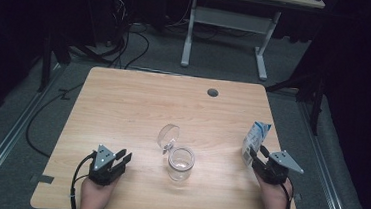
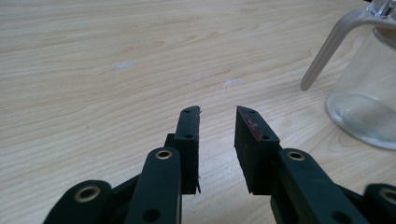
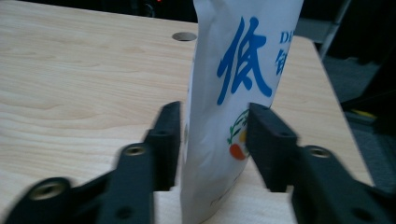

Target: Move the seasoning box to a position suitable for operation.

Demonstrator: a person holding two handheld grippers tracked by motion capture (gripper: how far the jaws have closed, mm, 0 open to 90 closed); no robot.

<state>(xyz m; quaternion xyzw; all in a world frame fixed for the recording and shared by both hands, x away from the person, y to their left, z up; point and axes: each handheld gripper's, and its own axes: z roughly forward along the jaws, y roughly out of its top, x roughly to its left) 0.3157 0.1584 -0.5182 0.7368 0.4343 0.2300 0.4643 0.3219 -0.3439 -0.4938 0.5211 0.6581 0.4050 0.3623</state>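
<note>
Right claw (image 1: 257,154) clamped on white pouch (image 1: 255,141) w/ blue print, pouch upright, long axis vertical, at right edge of worktop (image 1: 123,109). Glass jar (image 1: 181,163) sits well left of pouch, mid-worktop, lid (image 1: 168,134) flipped open behind it (mouth clear). Left claw (image 1: 123,158) apart, empty, near jar's other side, resting low. Judgement: right hand carries pouch across to jar; left nearer to steady jar.

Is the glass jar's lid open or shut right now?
Open. In the high view the jar stands upright mid-table with its hinged lid flipped back, leaving the mouth uncovered.
</note>
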